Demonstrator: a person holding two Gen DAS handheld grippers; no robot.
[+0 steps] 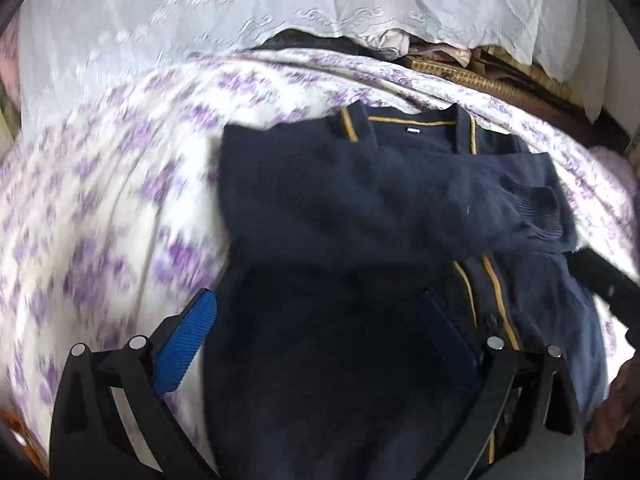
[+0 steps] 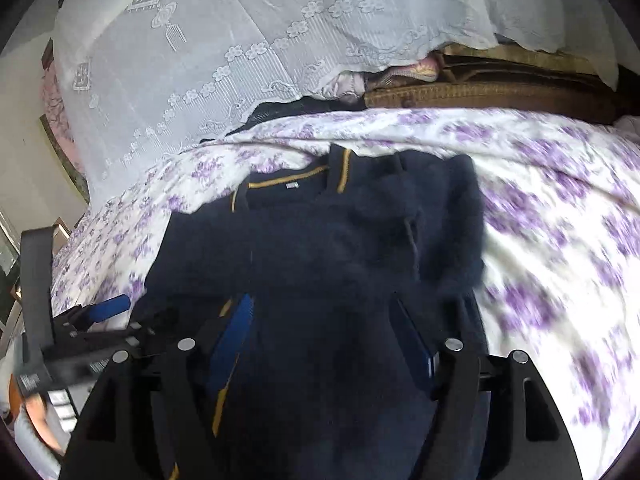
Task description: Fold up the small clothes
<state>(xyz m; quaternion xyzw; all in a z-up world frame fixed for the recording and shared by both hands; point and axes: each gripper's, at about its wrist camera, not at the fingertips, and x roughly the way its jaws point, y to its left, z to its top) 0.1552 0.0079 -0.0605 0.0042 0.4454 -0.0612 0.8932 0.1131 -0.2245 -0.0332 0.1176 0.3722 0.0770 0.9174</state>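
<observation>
Jaws of both the left gripper (image 1: 320, 344) and right gripper (image 2: 328, 344) stand spread, empty, low over the navy cardigan (image 1: 360, 208), likely poised for its hem; sleeves (image 1: 460, 200) already folded across.

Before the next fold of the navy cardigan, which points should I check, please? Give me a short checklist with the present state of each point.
1. Left gripper open: ok, its jaws are spread above the navy cardigan.
2. Right gripper open: ok, its jaws are also spread and hold nothing.
3. Sleeves folded in over the chest: ok, one sleeve lies across the front.
4. Collar flat at the far end: ok.
5. Cardigan wholly on the floral sheet: cannot tell, the near hem is hidden below the grippers.
6. Fabric smooth: cannot tell, both views are blurred.
</observation>
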